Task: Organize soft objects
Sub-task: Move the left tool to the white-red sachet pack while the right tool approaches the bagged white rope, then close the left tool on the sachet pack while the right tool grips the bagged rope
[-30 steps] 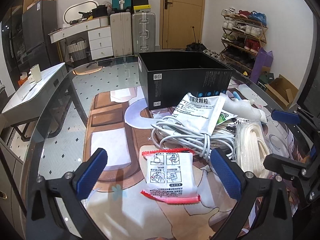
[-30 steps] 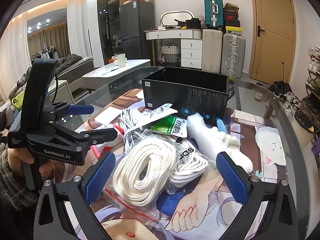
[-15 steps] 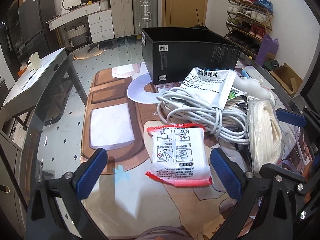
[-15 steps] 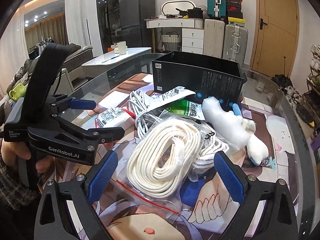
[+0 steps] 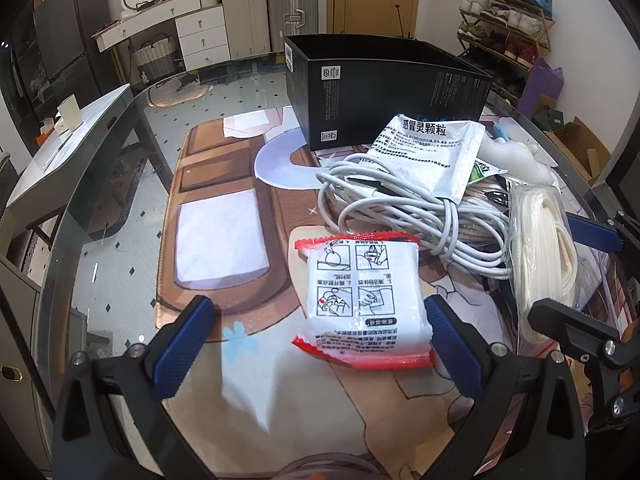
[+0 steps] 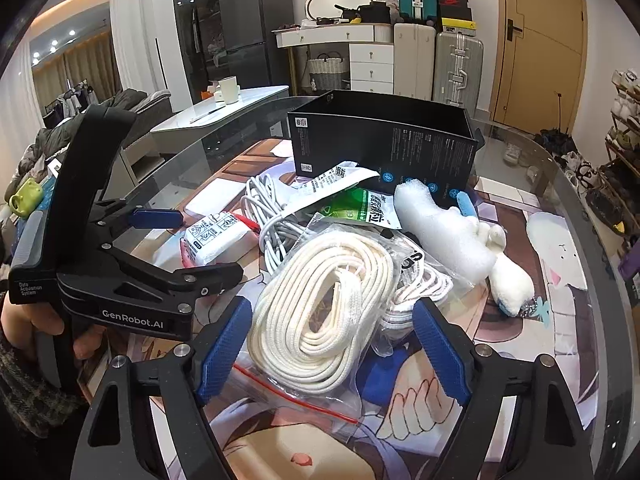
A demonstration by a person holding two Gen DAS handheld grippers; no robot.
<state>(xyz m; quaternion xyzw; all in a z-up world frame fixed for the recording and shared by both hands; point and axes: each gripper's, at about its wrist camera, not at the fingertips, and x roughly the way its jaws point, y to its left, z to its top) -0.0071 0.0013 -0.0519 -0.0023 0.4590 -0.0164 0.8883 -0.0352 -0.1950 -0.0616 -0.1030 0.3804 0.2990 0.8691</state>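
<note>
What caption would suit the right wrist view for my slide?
Right gripper, jaws just closing, straddles a bagged coil of white rope on the glass table, before a black box.

Bright, even indoor light; both fisheye views bend and darken at the corners, and ceiling lights glare off the glass tabletop (image 5: 120, 184).

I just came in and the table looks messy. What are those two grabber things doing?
A person is tidying soft things on a glass table. The left gripper, open, reaches around a red-edged white packet. The right gripper, its fingers just closing in, straddles a bagged coil of white rope. The black box waits behind the pile.
</note>
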